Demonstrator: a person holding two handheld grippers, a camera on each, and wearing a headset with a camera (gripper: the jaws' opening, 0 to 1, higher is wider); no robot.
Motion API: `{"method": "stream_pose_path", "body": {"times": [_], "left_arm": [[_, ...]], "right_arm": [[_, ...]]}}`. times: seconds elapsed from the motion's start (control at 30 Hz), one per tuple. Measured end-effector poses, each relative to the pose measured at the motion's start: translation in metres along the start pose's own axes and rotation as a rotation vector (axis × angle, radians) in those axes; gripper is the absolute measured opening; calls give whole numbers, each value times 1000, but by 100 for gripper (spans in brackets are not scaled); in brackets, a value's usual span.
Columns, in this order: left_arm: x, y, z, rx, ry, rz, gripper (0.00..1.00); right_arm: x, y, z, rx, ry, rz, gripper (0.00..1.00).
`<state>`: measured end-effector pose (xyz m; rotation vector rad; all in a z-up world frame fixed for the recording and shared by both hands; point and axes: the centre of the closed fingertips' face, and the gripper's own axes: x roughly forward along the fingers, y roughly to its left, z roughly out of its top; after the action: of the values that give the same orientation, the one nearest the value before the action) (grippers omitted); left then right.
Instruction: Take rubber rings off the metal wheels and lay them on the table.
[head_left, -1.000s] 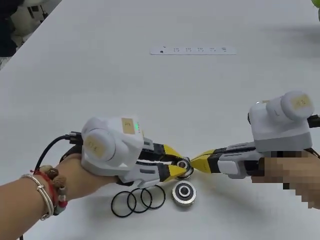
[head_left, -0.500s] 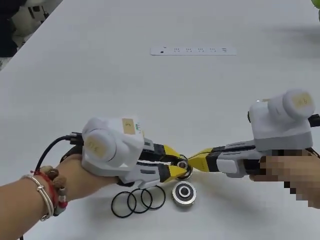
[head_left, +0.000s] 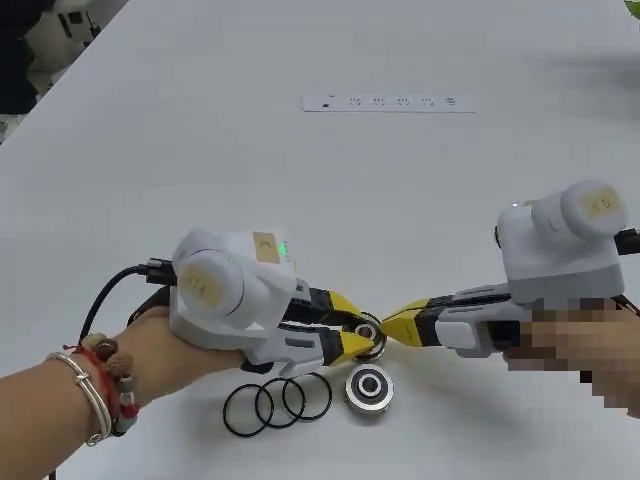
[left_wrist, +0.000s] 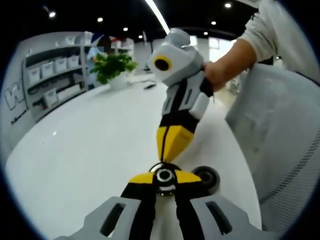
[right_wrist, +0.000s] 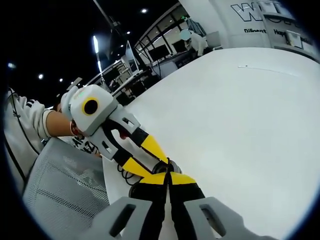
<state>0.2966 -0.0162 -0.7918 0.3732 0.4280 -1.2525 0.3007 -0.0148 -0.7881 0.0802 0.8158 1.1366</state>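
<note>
My left gripper (head_left: 358, 332) holds a small metal wheel (head_left: 368, 331) just above the white table, jaws shut on its sides. In the left gripper view the wheel (left_wrist: 164, 176) sits between my yellow tips (left_wrist: 164, 179). My right gripper (head_left: 388, 326) comes in from the right with its tips pinched together at the wheel's rim, on the black rubber ring there; its own view shows the shut tips (right_wrist: 168, 178) meeting the left gripper (right_wrist: 159, 160). Three loose rubber rings (head_left: 277, 400) lie overlapping on the table below the left gripper. A second wheel (head_left: 369, 386) lies flat beside them.
A white power strip (head_left: 388, 102) lies far back on the table (head_left: 300, 200). A potted plant (left_wrist: 114, 67) stands at the table's far end, and a grey mesh chair (left_wrist: 280, 150) is beside the table edge.
The left gripper's body has tilted and shifted slightly right. Both grippers stay joined at the held wheel; rings and loose wheel have not moved.
</note>
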Motion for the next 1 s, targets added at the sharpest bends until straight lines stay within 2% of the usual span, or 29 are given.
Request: {"method": "stream_pose_path", "body": {"times": [0.1,0.27,0.37,0.47,0.6,0.7,0.83,1.0], "left_arm": [[-3,1,1,-15,1,-10,17],[-9,-4,3,-17,5,-15,23],[-14,-3,8,-24,-13,6,32],[-20,-1,13,-31,-34,13,34],[-27,-1,16,-29,-37,16,40],[-35,-2,19,-18,-39,19,45],[-46,-5,17,15,-16,20,49],[-64,-3,21,5,-30,40,54]], "right_arm": [[-1,1,1,11,-5,6,0],[-2,2,1,19,-7,6,0],[-3,3,1,23,-12,8,0],[-4,4,2,23,-14,10,0],[-6,4,3,20,-14,10,0],[-7,4,4,13,-15,8,0],[-9,4,7,2,-14,4,0],[-13,3,9,-1,-21,-6,0]]}}
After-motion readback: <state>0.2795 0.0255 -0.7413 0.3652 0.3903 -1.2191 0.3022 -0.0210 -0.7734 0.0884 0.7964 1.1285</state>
